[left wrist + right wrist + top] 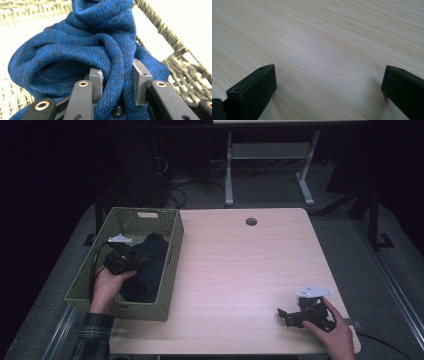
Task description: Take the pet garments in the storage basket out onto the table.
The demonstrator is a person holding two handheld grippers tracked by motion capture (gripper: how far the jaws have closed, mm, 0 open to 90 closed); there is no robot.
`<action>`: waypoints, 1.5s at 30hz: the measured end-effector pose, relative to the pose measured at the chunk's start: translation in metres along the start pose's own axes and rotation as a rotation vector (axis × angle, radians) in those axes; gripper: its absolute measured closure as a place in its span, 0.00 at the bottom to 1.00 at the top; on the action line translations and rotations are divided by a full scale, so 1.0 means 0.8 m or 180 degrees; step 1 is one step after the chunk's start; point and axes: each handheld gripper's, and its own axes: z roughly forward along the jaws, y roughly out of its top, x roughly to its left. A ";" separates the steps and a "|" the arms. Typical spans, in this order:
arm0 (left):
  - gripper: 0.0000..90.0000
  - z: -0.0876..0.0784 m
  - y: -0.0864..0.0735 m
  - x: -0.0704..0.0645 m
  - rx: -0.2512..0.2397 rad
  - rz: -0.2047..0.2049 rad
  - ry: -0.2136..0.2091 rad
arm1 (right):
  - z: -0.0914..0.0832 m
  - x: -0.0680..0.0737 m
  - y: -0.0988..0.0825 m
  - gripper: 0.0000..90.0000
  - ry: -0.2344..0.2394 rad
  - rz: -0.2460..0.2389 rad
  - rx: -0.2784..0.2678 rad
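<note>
Pinching a fold of the blue knit garment [82, 50], the left gripper [117, 82] has its 2 jaws pressed onto the fabric. Garment sits inside the woven green basket [172, 265] at the table's [240, 270] left edge, bunched up against the basket wall. Right gripper [286, 316] rests on the bare tabletop near the right front corner, jaws spread wide, nothing between them.
</note>
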 end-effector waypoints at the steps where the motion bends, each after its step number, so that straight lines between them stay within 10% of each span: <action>1: 0.74 -0.002 0.001 0.000 -0.0015 0.0010 0.0006 | 0.000 0.000 0.000 0.00 0.0000 0.0001 0.0000; 30: 0.76 -0.070 0.055 -0.027 -0.0842 0.0199 -0.0009 | 0.000 0.000 0.000 0.00 0.0000 -0.0007 -0.0004; 45: 0.76 -0.064 0.084 -0.074 -0.0977 0.0447 -0.0338 | 0.000 0.000 0.000 0.00 -0.0001 -0.0003 -0.0003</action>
